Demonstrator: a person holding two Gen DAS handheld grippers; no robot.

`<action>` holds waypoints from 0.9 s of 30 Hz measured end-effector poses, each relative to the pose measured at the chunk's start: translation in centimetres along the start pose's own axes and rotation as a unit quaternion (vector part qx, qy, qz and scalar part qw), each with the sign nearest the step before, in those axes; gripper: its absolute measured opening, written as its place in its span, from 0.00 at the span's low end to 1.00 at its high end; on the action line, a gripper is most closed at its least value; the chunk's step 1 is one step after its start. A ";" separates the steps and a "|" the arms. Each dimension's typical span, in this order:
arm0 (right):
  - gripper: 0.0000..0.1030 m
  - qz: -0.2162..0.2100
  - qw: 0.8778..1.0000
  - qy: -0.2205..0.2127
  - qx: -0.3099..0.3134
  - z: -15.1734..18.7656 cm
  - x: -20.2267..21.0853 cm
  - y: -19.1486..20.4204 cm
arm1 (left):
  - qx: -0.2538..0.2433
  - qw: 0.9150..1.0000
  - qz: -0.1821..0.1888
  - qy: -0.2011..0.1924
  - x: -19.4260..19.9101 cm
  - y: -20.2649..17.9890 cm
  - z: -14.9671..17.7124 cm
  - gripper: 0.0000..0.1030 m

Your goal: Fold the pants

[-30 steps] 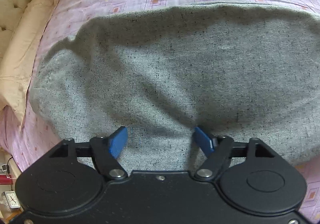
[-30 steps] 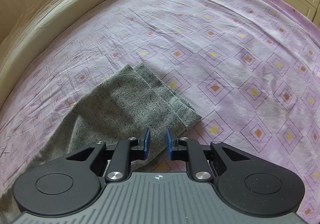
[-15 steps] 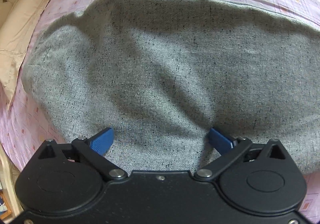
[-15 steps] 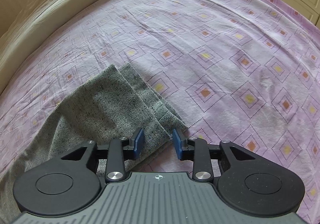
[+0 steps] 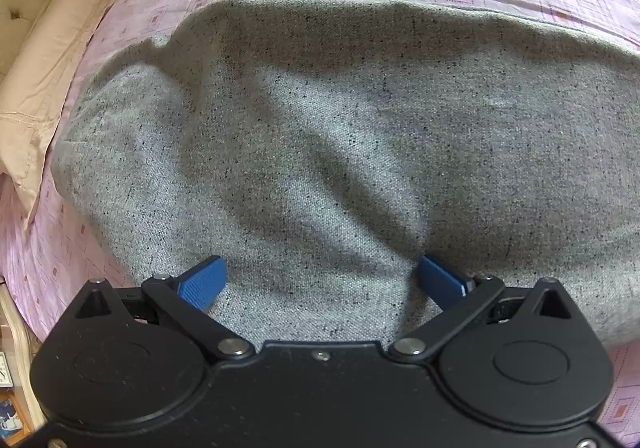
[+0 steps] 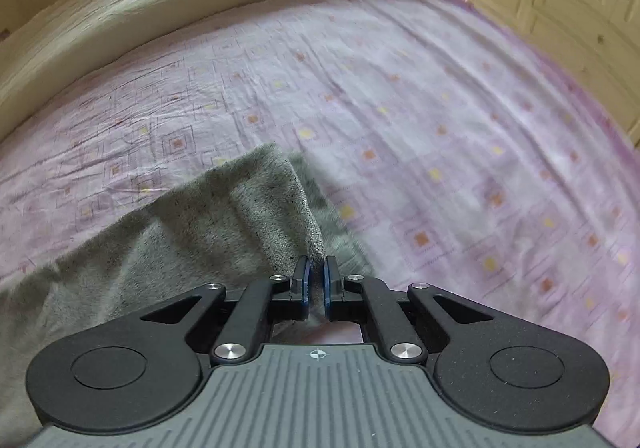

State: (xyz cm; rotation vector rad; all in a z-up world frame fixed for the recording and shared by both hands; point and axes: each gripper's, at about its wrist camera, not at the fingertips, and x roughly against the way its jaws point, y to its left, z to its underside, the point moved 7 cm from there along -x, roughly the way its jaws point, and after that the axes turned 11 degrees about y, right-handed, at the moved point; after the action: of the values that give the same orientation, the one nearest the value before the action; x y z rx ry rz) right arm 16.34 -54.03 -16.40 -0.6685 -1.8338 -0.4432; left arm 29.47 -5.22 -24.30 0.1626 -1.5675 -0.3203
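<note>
Left gripper point(image 5: 322, 280): matte black housing, two round caps, silver pivot screws, ribbed blue pads point(image 5: 202, 282). Right gripper point(image 6: 316, 282): same black linkage, grey ribbed plate with white crosshair mark bottom centre.

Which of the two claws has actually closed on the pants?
The right claw, pinching the pants at a leg-end corner; the left claw is spread wide over the fabric.

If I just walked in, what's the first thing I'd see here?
You'd spot the big grey pants spread over the pink patterned bedsheet. The right gripper pinches one corner of the cloth and lifts it, while the left gripper hangs wide open over the middle. A cream pillow lies at the bed's left edge.
</note>
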 end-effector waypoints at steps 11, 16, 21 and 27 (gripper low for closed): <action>0.13 0.017 1.000 -0.002 -0.010 -0.9 -1.6 -1.6 | 0.007 1.000 -0.004 -0.009 0.4 -0.3 0.3 1.00; 0.21 -0.028 0.999 -0.035 0.023 -4.0 -1.3 0.6 | 0.010 1.000 -0.006 -0.013 0.5 -0.3 0.5 1.00; 0.23 -0.034 0.999 -0.026 0.032 -7.0 -3.6 1.8 | 0.000 1.000 -0.019 -0.021 0.8 -0.6 0.7 1.00; 0.21 -0.065 0.997 0.036 0.028 -6.7 -6.4 2.8 | -0.011 0.999 -0.024 -0.036 1.2 -0.8 0.9 1.00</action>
State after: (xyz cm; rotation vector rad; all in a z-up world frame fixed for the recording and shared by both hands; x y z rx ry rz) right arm 24.69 -57.30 -20.09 -0.4891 -1.8203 -0.4936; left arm 28.45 -6.27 -23.43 0.1727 -1.6319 -0.3847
